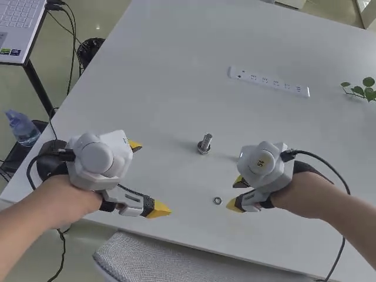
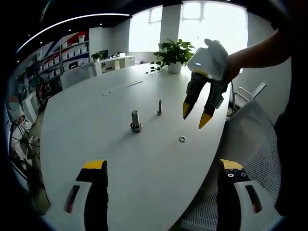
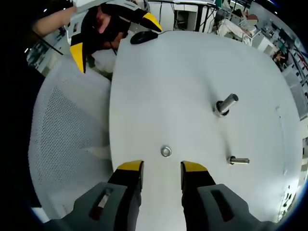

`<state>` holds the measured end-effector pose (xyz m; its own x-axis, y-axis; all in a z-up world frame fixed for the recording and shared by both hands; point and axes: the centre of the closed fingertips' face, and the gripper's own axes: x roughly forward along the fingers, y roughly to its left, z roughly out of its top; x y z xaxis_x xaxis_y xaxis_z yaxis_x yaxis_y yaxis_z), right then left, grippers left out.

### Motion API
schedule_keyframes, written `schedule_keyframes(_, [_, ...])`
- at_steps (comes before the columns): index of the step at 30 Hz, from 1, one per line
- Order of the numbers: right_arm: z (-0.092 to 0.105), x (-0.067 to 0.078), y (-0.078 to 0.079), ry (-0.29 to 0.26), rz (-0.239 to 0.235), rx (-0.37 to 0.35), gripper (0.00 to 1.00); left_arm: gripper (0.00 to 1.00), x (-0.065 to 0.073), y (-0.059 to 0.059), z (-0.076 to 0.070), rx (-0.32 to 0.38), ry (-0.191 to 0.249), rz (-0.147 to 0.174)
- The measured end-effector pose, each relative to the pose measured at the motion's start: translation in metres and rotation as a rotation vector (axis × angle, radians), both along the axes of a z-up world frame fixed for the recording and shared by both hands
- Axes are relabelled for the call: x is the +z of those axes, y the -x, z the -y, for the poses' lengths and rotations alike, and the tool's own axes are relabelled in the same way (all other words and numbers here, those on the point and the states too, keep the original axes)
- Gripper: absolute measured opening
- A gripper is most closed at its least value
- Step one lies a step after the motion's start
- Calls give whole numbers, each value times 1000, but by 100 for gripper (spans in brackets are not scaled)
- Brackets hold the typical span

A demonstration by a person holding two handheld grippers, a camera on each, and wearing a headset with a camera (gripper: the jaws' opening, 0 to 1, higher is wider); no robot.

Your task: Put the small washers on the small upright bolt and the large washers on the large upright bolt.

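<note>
Washer (image 1: 217,201) lies just left of right gripper (image 1: 235,194), whose jaws are slightly apart and empty. Left gripper (image 1: 148,177) is spread wide. Large bolt (image 1: 204,144) stands farther back, small bolt (image 3: 238,160) looks tiny and blurry.

Too small to class as small or large: the washer (image 1: 217,201). Too small to make out as one piece or several: the ring (image 2: 136,128) at the foot of the large bolt (image 2: 135,118). Cropped by the head view's edges: laptop (image 1: 17,23) top left, plant (image 1: 361,88) right, chair (image 1: 176,261) bottom. Partly hidden there behind the body of the right gripper (image 1: 235,195): its farther jaw. Cut by the left gripper view's bottom edge: both jaws of the left gripper (image 2: 163,165).
</note>
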<state>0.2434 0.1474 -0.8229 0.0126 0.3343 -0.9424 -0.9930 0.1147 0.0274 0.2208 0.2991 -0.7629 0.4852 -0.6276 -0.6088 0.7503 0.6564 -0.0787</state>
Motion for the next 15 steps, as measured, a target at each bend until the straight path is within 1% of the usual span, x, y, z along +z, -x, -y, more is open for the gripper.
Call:
schedule_keyframes(1, [-1, -1, -2, -6, 12, -1, 32, 95, -1, 0, 0, -3, -4, -2])
schedule_keyframes(2, [-1, -3, -2, -7, 14, -4, 32, 95, -1, 0, 0, -6, -6, 1])
schedule_keyframes(4, [-1, -8, -4, -6, 14, -13, 32, 95, -1, 0, 0, -9, -6, 1])
schedule_keyframes(7, [1, -16, -4, 3, 14, -22, 31, 95, 2, 0, 1, -13, -8, 9])
schedule_keyframes(10, [-1, -23, -3, -7, 15, -27, 31, 94, 4, -1, 3, -13, -1, 12])
schedule_keyframes(12, [-2, -29, -4, -4, 21, -26, 31, 94, 3, -1, 4, -17, -3, 9])
schedule_keyframes(15, [-4, -36, -5, -10, 14, -37, 31, 94, 1, 0, 4, -23, -7, 4])
